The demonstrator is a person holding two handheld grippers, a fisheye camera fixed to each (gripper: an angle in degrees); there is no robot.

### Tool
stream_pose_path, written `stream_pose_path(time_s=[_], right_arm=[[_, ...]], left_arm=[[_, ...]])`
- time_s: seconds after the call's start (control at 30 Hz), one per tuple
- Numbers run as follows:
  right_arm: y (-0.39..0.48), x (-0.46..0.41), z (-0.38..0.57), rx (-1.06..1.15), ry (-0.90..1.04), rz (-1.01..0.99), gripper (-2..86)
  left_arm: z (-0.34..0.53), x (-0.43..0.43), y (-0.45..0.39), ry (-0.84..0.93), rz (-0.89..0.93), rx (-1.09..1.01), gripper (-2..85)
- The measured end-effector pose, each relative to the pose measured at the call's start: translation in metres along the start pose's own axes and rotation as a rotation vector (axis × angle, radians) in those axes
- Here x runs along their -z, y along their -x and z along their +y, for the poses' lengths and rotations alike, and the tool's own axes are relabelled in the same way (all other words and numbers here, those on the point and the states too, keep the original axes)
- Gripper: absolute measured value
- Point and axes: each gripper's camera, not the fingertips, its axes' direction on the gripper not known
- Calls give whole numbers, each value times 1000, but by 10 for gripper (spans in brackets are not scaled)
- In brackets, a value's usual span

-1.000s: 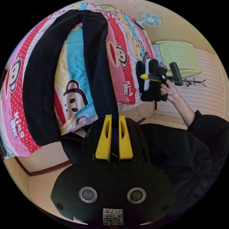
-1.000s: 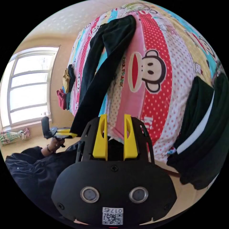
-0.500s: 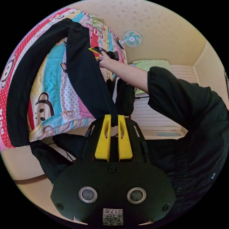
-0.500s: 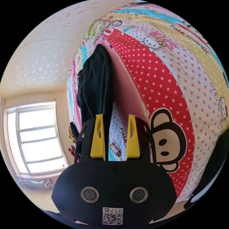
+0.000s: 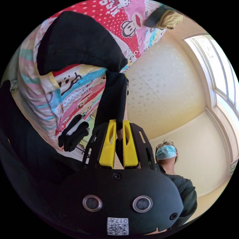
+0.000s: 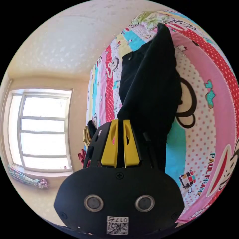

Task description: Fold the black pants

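Cartoon-print bedspread [image 6: 211, 104], window [image 6: 42, 129]; both jaws pinched tight on black pants [image 6: 151, 92].

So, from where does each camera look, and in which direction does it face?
Left gripper view: rides on the left gripper, shut on the black pants, facing the cartoon bedspread, wall and window; the person's upper body shows.
Right gripper view: rides on the right gripper, shut on the black pants, facing bedspread and window.
Shared: pants, bedspread, window.

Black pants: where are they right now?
The black pants lie on the cartoon-print bedspread, with both the left gripper and the right gripper shut on their fabric.
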Motion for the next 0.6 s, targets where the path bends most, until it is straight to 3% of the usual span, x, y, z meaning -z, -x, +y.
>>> stream_pose_path(time_s=[0.13,0.27,0.47,0.53,0.6], right_arm=[[5,-121,21,130,150,108,77],[-12,-122,63,335,195,-25,102],[-60,-81,192,351,227,68,123],[-81,-72,228,290,194,116,125],[-101,-67,260,198,152,108,135]], left_arm=[[-39,48,-24,-64,-30,-13,49],[-67,101,-54,-103,-153,-19,50],[-123,116,-112,190,-833,18,61],[-141,99,-154,260,-1010,-151,76],[-158,73,-180,350,-1074,-295,95]])
